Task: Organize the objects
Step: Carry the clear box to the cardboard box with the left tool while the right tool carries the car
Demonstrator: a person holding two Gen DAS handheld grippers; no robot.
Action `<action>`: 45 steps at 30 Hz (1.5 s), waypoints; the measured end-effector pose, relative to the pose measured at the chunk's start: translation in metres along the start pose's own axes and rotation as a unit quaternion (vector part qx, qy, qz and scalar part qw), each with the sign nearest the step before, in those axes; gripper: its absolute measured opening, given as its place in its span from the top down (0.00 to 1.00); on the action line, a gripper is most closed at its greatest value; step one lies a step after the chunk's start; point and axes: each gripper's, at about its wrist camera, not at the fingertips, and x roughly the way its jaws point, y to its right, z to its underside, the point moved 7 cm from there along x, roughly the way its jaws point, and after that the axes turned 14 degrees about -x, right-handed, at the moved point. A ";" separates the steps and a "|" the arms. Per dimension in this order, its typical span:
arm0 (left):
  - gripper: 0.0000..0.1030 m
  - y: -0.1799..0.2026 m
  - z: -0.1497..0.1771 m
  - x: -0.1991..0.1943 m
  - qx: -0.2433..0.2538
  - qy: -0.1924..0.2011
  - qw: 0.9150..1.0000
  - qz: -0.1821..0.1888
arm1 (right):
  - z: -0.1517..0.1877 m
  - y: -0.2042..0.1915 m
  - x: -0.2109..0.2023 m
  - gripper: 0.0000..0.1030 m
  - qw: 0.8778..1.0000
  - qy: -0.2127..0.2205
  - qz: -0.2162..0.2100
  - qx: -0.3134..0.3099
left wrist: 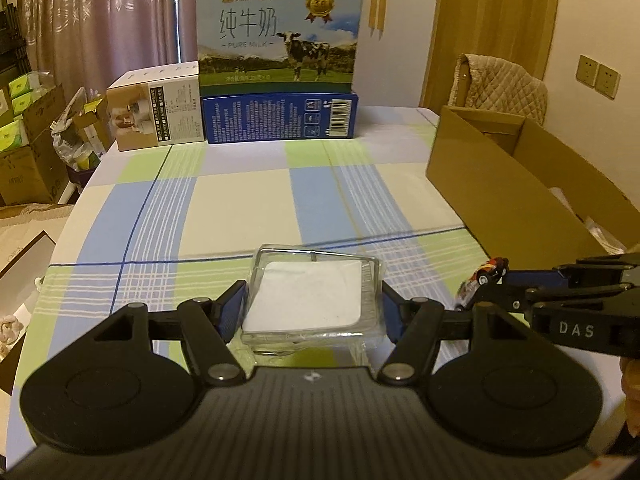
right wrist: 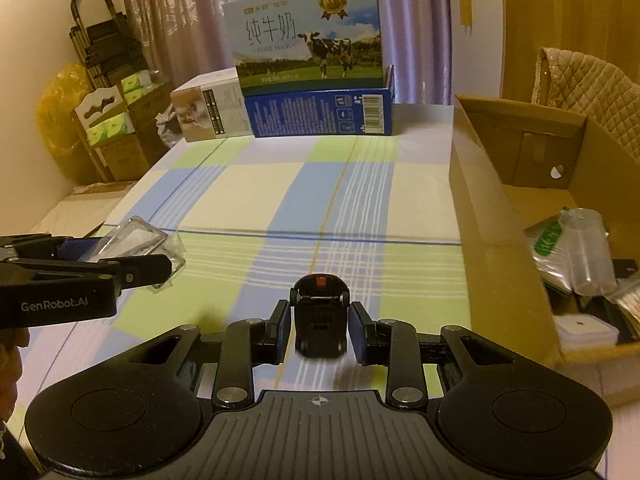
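Observation:
My left gripper (left wrist: 312,304) is shut on a clear plastic box (left wrist: 312,296) with a white pad inside, held just above the checked tablecloth (left wrist: 240,200). The box also shows in the right wrist view (right wrist: 138,242), at the left between the left gripper's fingers. My right gripper (right wrist: 318,320) is closed around a small toy car (right wrist: 320,312), seen from its black underside. In the left wrist view the car (left wrist: 482,276) is red, white and black, at the right gripper's tips. An open cardboard box (right wrist: 492,216) stands at the right.
A milk carton (left wrist: 280,36) on a blue box (left wrist: 280,118) and a brown-white box (left wrist: 156,110) stand at the table's far end. The cardboard box holds plastic packets (right wrist: 576,252) and a white case (right wrist: 584,330). Stacked boxes and a cart (right wrist: 104,52) stand left of the table.

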 end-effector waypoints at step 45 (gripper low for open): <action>0.39 0.091 0.031 -0.092 0.018 -0.005 0.999 0.026 | 0.014 0.018 -0.133 0.73 0.999 0.047 0.026 -0.010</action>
